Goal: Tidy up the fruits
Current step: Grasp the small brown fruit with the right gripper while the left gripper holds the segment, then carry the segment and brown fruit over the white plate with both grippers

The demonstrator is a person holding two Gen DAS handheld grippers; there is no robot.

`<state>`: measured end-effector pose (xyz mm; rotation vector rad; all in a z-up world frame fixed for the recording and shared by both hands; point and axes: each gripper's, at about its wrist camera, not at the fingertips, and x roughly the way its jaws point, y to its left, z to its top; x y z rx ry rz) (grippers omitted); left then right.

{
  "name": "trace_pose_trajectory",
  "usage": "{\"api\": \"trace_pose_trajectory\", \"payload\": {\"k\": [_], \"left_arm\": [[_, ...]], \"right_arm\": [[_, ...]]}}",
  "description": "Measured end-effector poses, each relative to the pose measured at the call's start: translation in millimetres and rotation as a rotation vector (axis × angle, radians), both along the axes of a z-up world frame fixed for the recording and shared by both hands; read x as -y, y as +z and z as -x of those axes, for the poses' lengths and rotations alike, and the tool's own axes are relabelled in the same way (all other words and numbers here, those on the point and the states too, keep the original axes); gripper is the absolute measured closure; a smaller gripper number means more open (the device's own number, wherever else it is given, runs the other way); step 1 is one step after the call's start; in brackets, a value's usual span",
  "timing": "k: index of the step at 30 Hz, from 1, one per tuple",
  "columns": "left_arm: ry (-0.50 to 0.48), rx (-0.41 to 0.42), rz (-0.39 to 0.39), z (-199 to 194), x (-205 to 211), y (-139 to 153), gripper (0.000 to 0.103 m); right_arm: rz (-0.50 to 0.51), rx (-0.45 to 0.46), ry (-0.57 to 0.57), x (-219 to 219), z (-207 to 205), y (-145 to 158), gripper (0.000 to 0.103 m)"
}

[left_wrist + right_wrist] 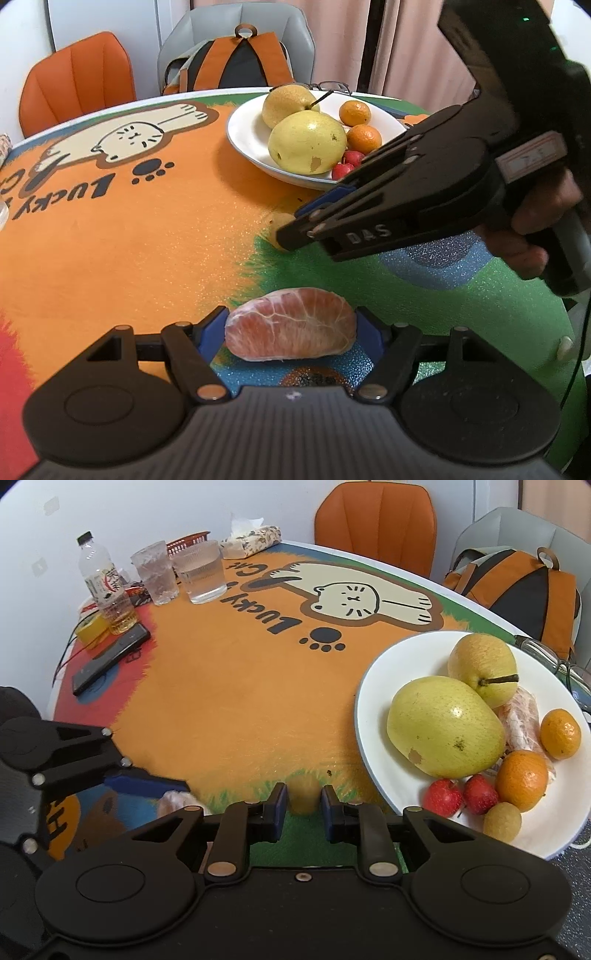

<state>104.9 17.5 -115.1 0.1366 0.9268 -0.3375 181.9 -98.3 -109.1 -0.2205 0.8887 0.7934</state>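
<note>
My left gripper (291, 326) is shut on a peeled pink citrus segment (291, 325), held just above the table; the segment also shows in the right wrist view (177, 799). My right gripper (303, 806) has its jaws around a small yellow-brown round fruit (303, 794) on the mat; its pads look close to it, contact unclear. In the left wrist view the right gripper (295, 225) covers most of that fruit (279, 225). The white plate (373, 686) holds two yellow pears (443, 727), small oranges (521, 779), red berries (443, 797) and another peeled segment (521, 720).
The round table has an orange cat-print mat (240, 686). At its far left stand a bottle (99, 579), two glasses (199, 572), a phone (107, 657) and a tissue pack (251, 539). Eyeglasses (554, 661) lie behind the plate. Chairs and a backpack (236, 62) stand beyond.
</note>
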Motion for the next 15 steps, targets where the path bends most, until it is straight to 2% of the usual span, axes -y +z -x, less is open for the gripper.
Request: {"api": "trace_pose_trajectory", "payload": {"k": [7, 15], "left_arm": [[0.001, 0.002, 0.0, 4.0, 2.8, 2.6, 0.031], [0.007, 0.003, -0.004, 9.8, 5.9, 5.7, 0.031]], "right_arm": [[0.005, -0.011, -0.008, 12.7, 4.5, -1.3, 0.083], [0.036, -0.009, -0.003, 3.9, 3.7, -4.3, 0.079]]}}
